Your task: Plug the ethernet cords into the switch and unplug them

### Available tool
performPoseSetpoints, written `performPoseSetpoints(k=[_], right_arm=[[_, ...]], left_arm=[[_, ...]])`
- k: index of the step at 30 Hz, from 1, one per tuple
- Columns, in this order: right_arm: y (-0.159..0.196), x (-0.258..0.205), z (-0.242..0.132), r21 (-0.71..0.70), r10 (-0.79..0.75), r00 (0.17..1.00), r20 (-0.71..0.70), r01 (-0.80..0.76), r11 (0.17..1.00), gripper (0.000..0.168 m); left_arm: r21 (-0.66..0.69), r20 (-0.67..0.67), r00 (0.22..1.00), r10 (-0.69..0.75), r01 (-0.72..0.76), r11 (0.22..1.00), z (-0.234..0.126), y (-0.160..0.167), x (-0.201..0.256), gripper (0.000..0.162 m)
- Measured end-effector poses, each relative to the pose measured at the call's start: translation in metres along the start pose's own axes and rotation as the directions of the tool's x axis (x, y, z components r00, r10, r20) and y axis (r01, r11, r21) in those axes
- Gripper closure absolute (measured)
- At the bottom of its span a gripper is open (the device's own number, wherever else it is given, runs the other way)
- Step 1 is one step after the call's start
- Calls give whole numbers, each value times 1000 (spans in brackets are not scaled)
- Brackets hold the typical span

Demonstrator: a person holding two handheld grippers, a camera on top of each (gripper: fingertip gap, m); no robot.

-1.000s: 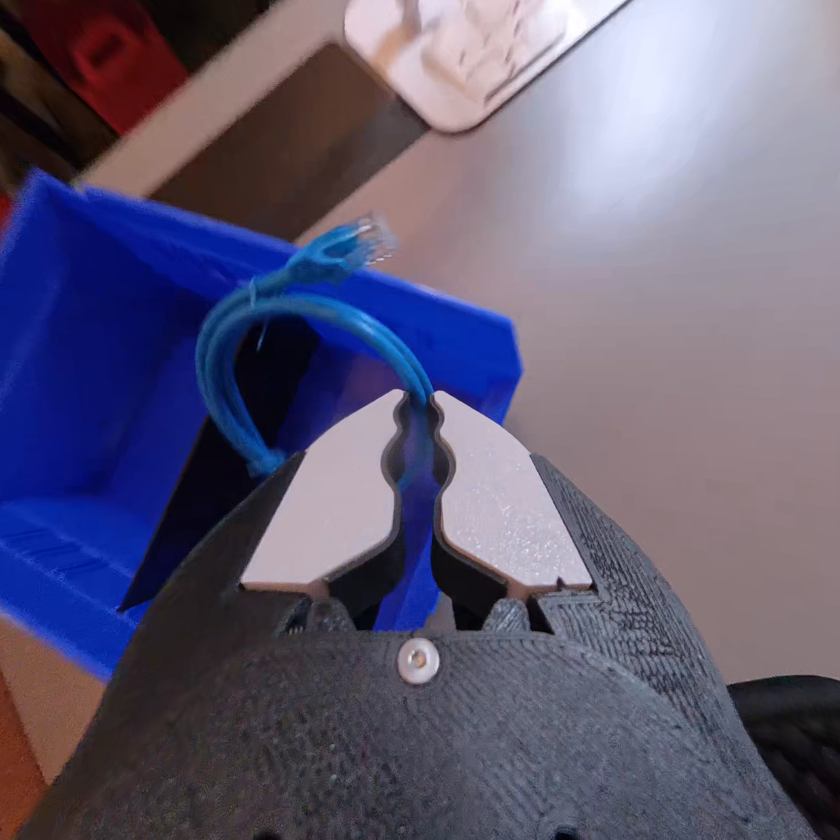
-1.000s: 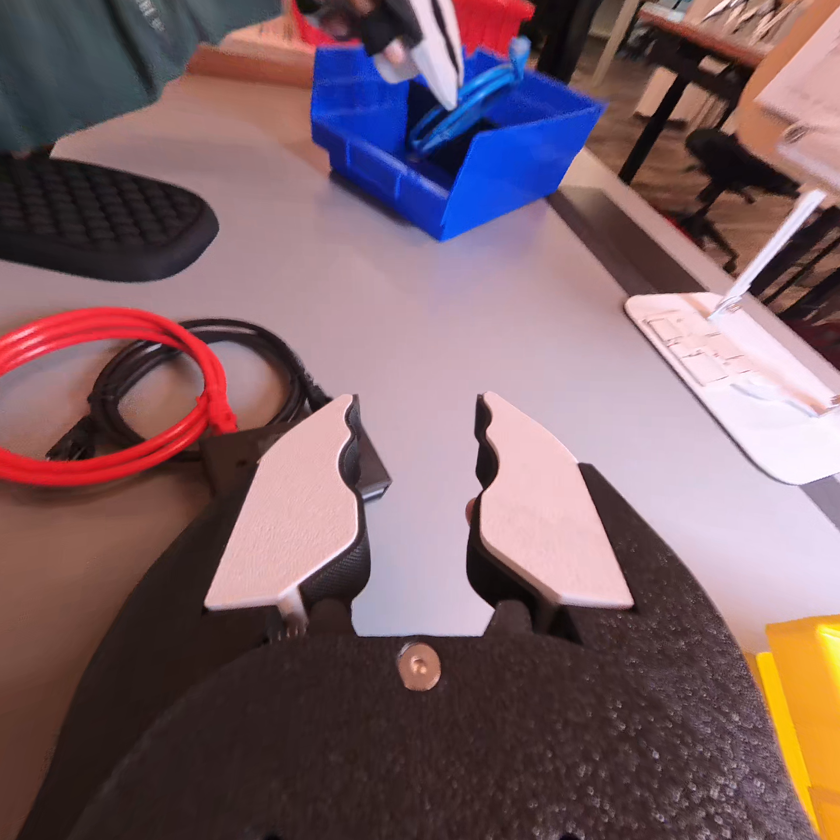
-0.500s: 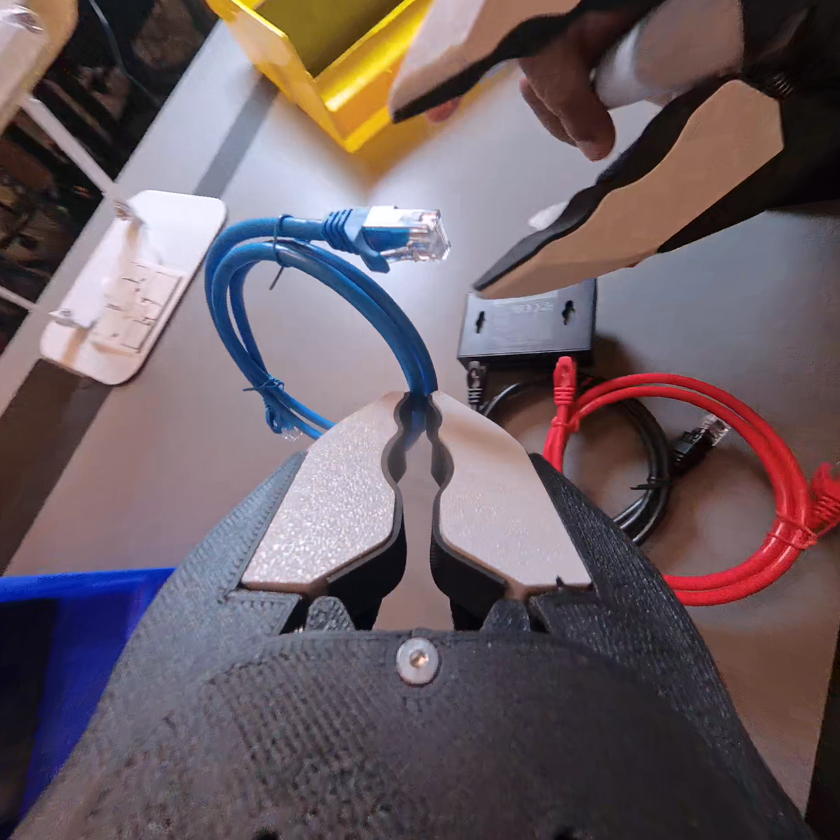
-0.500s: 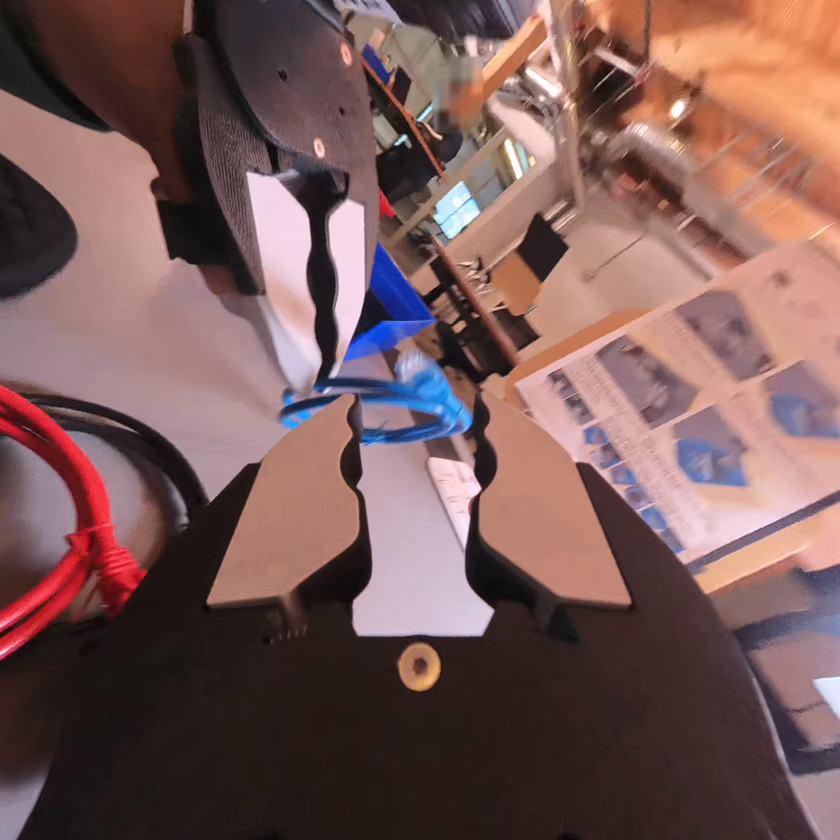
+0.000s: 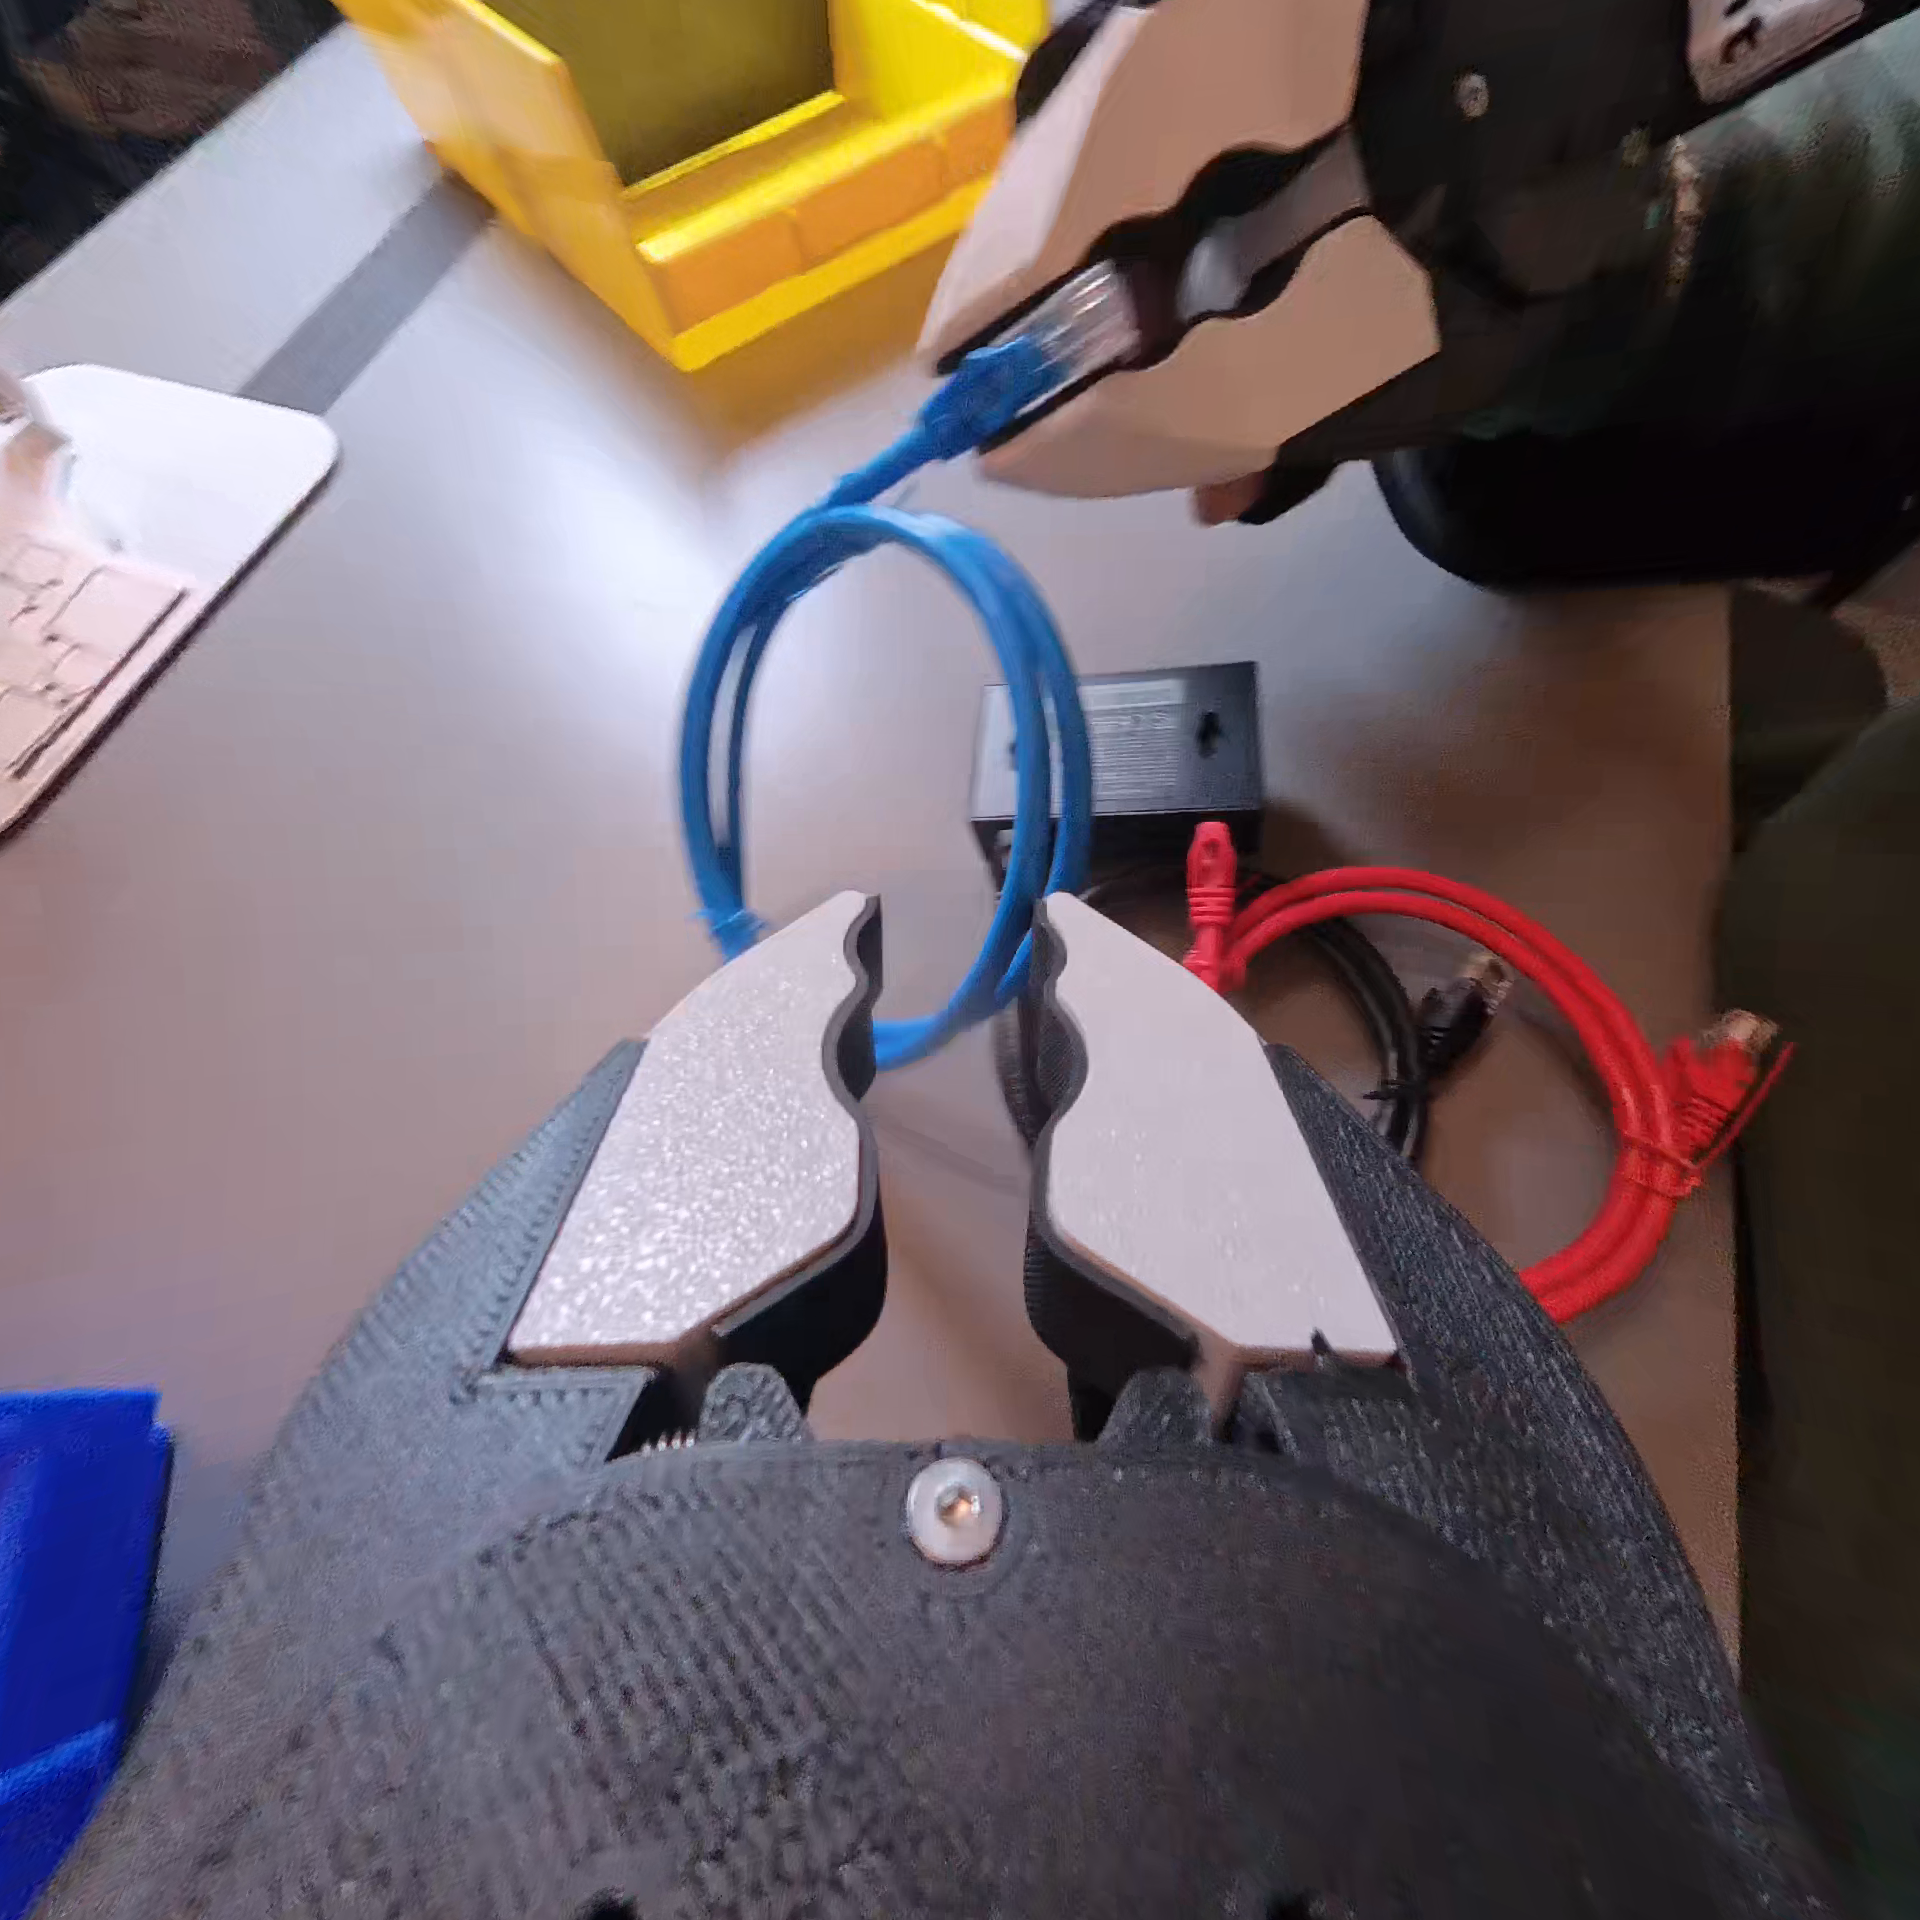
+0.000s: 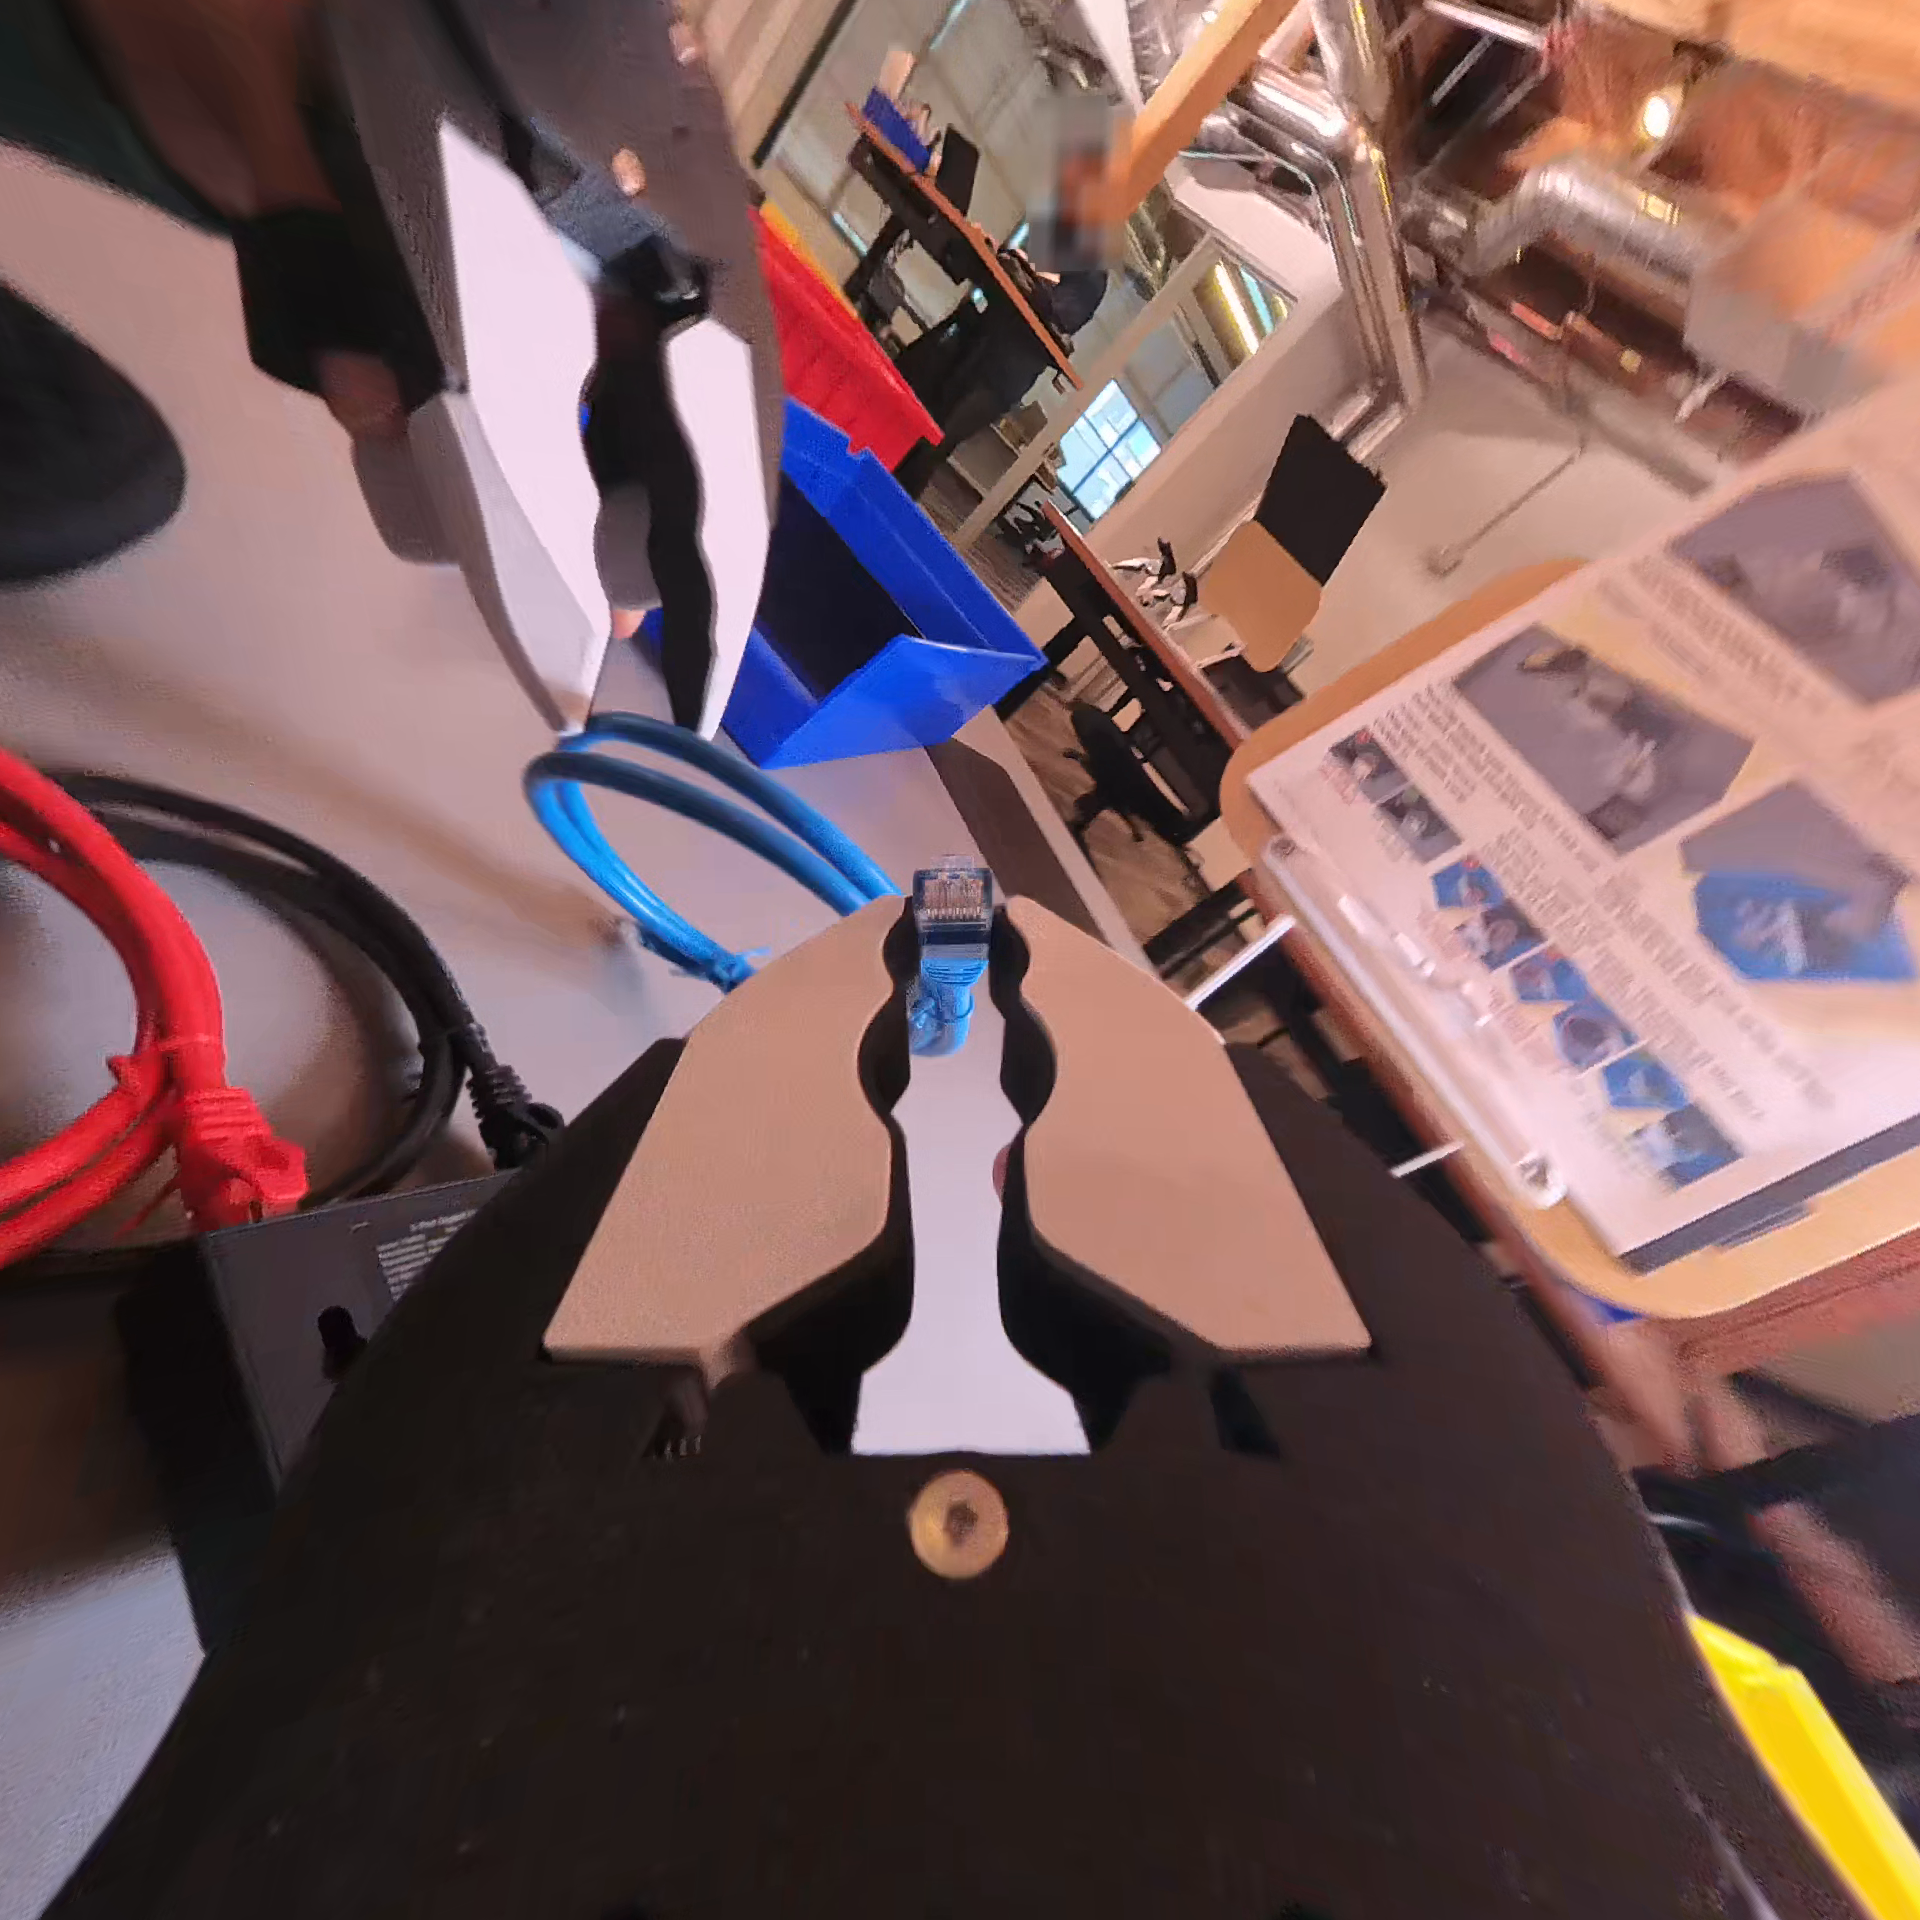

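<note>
The right tongs (image 6: pixel 951 914) are clamped on the plug (image 6: pixel 950 909) of the blue cord (image 5: pixel 883 748), gripping its boot with the clear tip just past the fingertips. The left tongs (image 5: pixel 956 925) stand apart; the cord's coil passes between their fingers but is not pinched, so the coil hangs in the air from the right tongs alone, above the middle of the bench (image 5: pixel 416 831).

Risks, as I judge them. The grip is near the very tips of the tongs, on a small boot; the weight and swing of the tied coil could twist the plug in the grasp, and a skewed plug will jam at the port mouth instead of seating. The loose coil may also snag on a finger of the left tongs as the two part, tugging the plug off line. The switch (image 5: pixel 1122 748) lies free on the bench near the person's edge, with a red cord (image 5: pixel 1558 1039) already in one port and a black cord (image 5: pixel 1382 997) coiled beside it; a push on the plug could slide the switch unless it is braced. Which way the latch tab faces I cannot tell.

In the right wrist view the plug's long axis runs along the tongs' fingers, contacts forward, pointing away from the switch and toward the far edge. So the plug seems to need turning round before it can meet the ports, which face the red cord's side.
</note>
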State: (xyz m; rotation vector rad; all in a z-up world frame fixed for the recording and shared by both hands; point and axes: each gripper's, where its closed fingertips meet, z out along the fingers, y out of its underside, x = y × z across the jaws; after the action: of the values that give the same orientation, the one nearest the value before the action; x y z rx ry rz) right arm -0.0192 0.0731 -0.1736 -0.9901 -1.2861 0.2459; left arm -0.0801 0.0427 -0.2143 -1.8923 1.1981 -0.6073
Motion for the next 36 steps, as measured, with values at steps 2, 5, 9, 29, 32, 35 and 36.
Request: performPoseSetpoints(k=[2, 5, 9, 29, 32, 35, 36], right_arm=[[9, 11, -1, 5, 132, 991, 1, -132, 991, 155], [16, 19, -2, 28, 379, 923, 63, -381, 924, 156], [10, 14, -1, 62, 585, 784, 208, -607, 792, 156], [-31, -73, -7, -326, 747, 243, 619, -786, 525, 154], [-29, -71, -9, -371, 765, 171, 620, -796, 479, 155], [-21, -68, -7, -388, 797, 111, 593, -829, 404, 155], [-20, -68, -7, -382, 800, 123, 587, -829, 408, 155]], left_arm=[[37, 72, 996, -57, 54, 998, -10, 6, -28, 134], [121, 110, 987, -120, 107, 987, -17, 10, -56, 134], [277, -16, 974, -226, 221, 935, -21, -11, -57, 134], [68, -424, 905, 40, -12, 998, 30, -7, 62, 152], [88, -400, 916, 28, 8, 996, 32, -8, 61, 151], [112, -365, 931, -32, 78, 991, 34, -10, 55, 153], [100, -359, 932, -54, 96, 990, 35, -8, 55, 153]])
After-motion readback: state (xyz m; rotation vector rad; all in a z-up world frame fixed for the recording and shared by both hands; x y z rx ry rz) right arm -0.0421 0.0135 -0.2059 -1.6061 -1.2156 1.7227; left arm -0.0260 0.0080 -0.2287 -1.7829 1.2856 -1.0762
